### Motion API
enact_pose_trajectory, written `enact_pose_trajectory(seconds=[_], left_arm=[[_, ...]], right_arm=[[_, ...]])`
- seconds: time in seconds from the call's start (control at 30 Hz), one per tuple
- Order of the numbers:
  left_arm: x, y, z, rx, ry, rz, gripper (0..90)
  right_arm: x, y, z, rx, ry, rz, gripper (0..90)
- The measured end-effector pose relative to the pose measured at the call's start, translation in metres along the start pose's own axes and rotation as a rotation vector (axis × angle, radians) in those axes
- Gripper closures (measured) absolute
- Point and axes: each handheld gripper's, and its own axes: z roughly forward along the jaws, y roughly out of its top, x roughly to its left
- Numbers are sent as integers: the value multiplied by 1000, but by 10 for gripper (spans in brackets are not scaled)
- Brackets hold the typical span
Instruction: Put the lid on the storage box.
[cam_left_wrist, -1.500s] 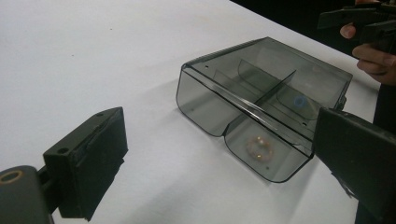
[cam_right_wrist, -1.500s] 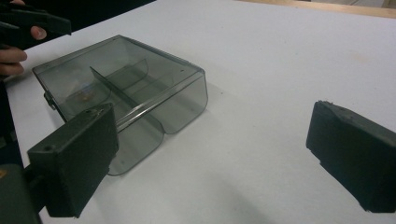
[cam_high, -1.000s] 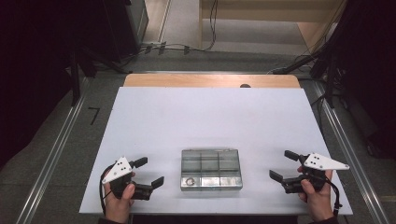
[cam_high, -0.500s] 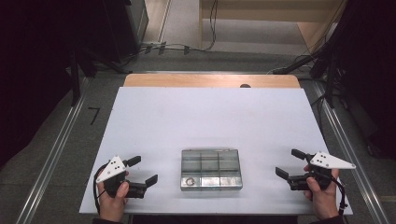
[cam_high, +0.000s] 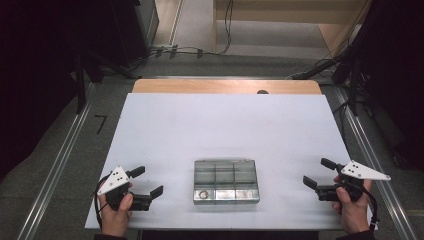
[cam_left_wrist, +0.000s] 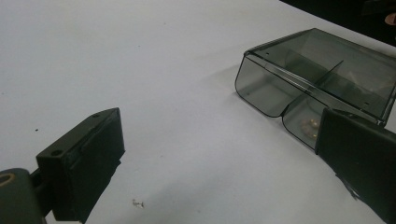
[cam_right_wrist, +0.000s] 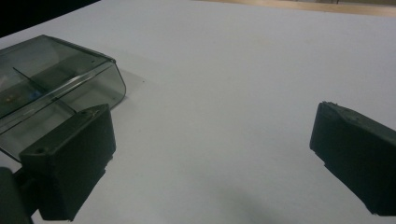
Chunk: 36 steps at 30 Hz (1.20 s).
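Your left gripper (cam_high: 148, 182) and right gripper (cam_high: 316, 173) are both black, each topped by a pale grey three-cornered plate dotted with small dark marks. A black cable loops from each. Their blocky matte jaws carry small round screw holes.
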Motion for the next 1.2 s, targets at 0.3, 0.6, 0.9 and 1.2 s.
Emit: enact_pose_trajectory(seconds=[0.3, 0.6, 0.9, 1.2], left_arm=[[4, -1, -3, -1, 10, -2, 11], [8, -3, -5, -2, 17, -8, 11], [11, -4, -7, -7, 22, -14, 11], [11, -4, -6, -6, 23, -15, 11]], right_arm=[[-10, -3, -4, 0, -20, 11, 0], [-17, -6, -7, 3, -40, 22, 0], [-22, -10, -9, 6, -53, 32, 0], [-22, -10, -8, 6, -53, 27, 0]])
